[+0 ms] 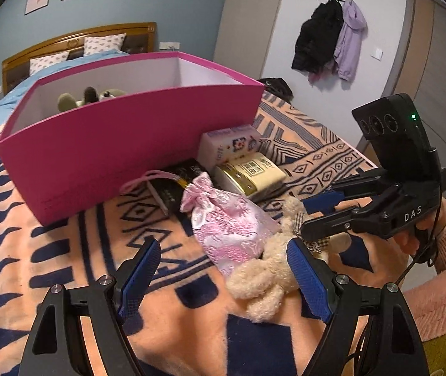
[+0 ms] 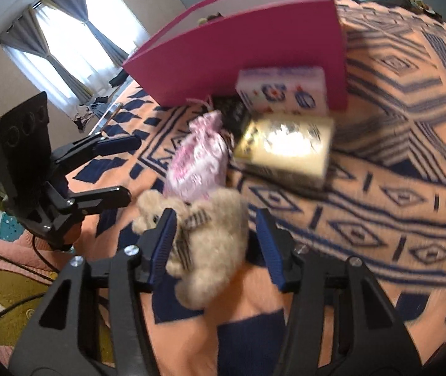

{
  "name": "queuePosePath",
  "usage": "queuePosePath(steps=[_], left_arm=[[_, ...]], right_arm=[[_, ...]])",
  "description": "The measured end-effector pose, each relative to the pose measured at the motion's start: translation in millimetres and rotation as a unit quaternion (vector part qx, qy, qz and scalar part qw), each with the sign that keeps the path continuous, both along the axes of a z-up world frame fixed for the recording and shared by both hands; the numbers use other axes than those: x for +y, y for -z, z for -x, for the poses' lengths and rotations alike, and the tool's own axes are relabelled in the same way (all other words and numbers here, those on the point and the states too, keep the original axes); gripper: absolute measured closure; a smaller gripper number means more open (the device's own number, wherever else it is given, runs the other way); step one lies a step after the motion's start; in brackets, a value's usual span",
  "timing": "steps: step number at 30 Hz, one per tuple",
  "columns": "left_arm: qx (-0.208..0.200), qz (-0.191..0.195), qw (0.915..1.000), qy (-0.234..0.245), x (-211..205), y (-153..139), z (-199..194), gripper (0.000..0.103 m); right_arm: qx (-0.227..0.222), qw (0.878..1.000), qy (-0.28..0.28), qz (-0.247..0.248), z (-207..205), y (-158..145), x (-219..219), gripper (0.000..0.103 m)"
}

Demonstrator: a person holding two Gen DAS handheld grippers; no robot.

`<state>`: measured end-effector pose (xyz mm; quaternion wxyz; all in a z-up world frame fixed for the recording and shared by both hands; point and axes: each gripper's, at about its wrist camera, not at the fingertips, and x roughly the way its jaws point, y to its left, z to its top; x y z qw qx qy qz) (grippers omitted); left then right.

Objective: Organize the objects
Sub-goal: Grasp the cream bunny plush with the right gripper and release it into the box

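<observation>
Left gripper point(image 1: 223, 269): tilted downward, jaws wide, empty (pink pouch point(image 1: 229, 228) just ahead).
Right gripper point(image 2: 215, 241): angled down, jaws straddling cream teddy point(image 2: 198, 238), not visibly clamping.

Cream plush bear point(image 2: 204, 235) on its side on patterned blanket, against pink satin pouch point(image 1: 229, 228).

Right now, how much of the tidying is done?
Done: one plush toy lies in the pink box. In hand: the right claw straddles the cream teddy, no firm grip evident. Left: the pink pouch, gold tin, patterned box and dark box. The left claw is open.
</observation>
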<state>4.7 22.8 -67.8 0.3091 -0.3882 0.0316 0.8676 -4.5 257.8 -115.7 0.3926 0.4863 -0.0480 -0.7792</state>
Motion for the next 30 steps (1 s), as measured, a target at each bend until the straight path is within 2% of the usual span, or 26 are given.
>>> queuePosePath(steps=[4, 6, 10, 16, 19, 23, 25, 30], left_arm=[[-0.010, -0.003, 0.9999, 0.007, 4, 3, 0, 0.019], [-0.014, 0.000, 0.9999, 0.008, 5, 4, -1, 0.019], [-0.016, 0.000, 0.9999, 0.004, 3, 4, -3, 0.019], [-0.020, -0.018, 0.9996, 0.007, 0, -2, -5, 0.019], [-0.018, -0.026, 0.9994, 0.017, 2, -6, -7, 0.019], [-0.025, -0.050, 0.9981, 0.024, 4, -10, -2, 0.020], [-0.030, -0.063, 0.9974, 0.020, 4, -11, 5, 0.022], [-0.048, -0.072, 0.9963, -0.005, 3, -8, 29, 0.037]], right_arm=[[-0.017, 1.000, 0.003, 0.020, 4, 6, 0, 0.049], [-0.017, 0.999, 0.005, 0.027, 5, 7, 2, 0.063], [-0.011, 0.999, 0.015, 0.042, 7, 0, 9, 0.077], [0.012, 0.995, 0.037, 0.091, 8, -22, 25, 0.079], [0.033, 0.991, 0.058, 0.118, 13, -36, 28, 0.079], [0.047, 0.983, 0.088, 0.155, 28, -40, 20, 0.079], [0.036, 0.980, 0.101, 0.167, 36, -34, 14, 0.079], [0.000, 0.981, 0.107, 0.160, 45, -17, 0, 0.079]])
